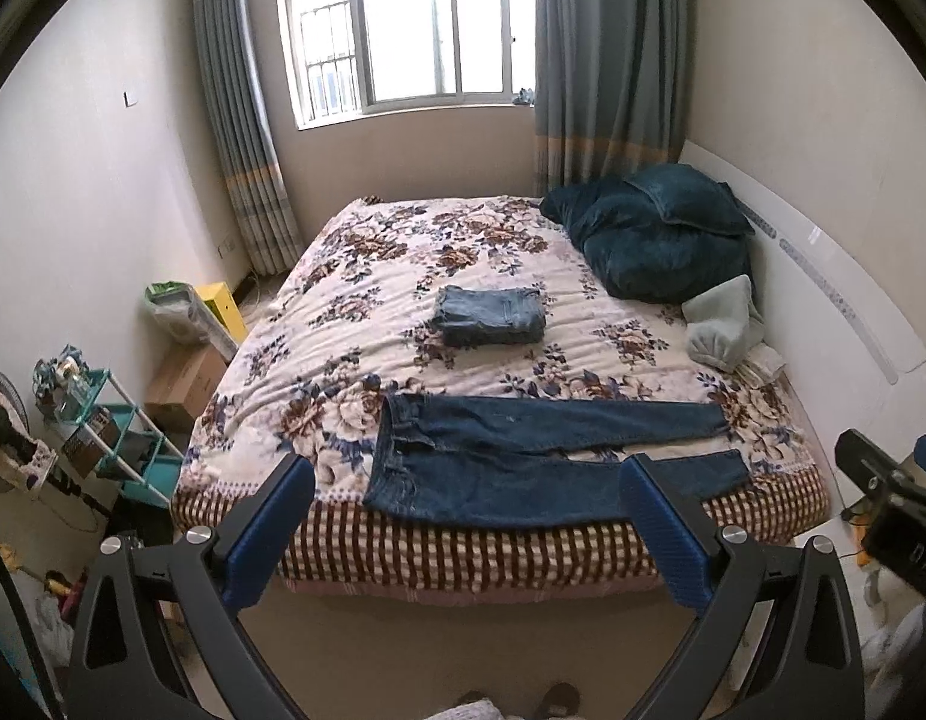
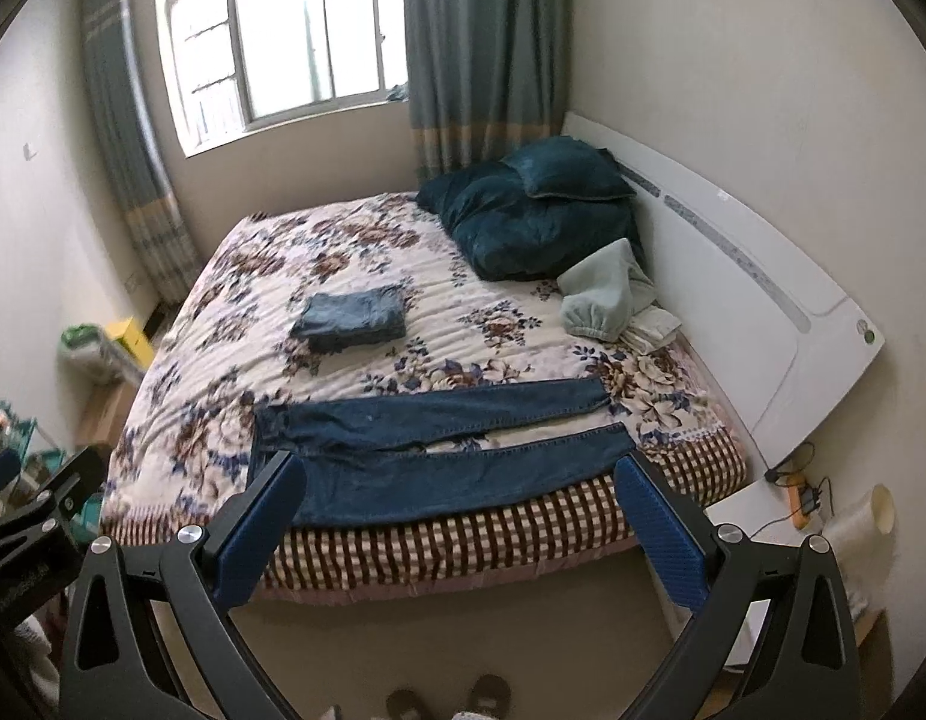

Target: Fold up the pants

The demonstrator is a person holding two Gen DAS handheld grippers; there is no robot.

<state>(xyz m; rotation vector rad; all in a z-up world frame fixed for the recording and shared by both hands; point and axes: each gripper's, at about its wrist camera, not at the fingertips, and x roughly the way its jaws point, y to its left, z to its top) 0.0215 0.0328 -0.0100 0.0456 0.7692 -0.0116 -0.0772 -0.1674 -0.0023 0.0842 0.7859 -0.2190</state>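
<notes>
Jeans [image 1: 523,468] lie flat at 12 o'clock on bed [image 1: 372,312]; left gripper [image 1: 466,525] and right gripper [image 2: 453,519] gape wide, holding nothing.

Black tools [image 1: 466,525] (blue pads [image 1: 269,540])

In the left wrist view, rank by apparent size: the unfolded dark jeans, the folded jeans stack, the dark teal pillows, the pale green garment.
1. Unfolded dark jeans, though nearest the camera, which inflates them.
2. Dark teal pillows.
3 and 4. Folded jeans stack and pale green garment look alike; not ranked.
</notes>
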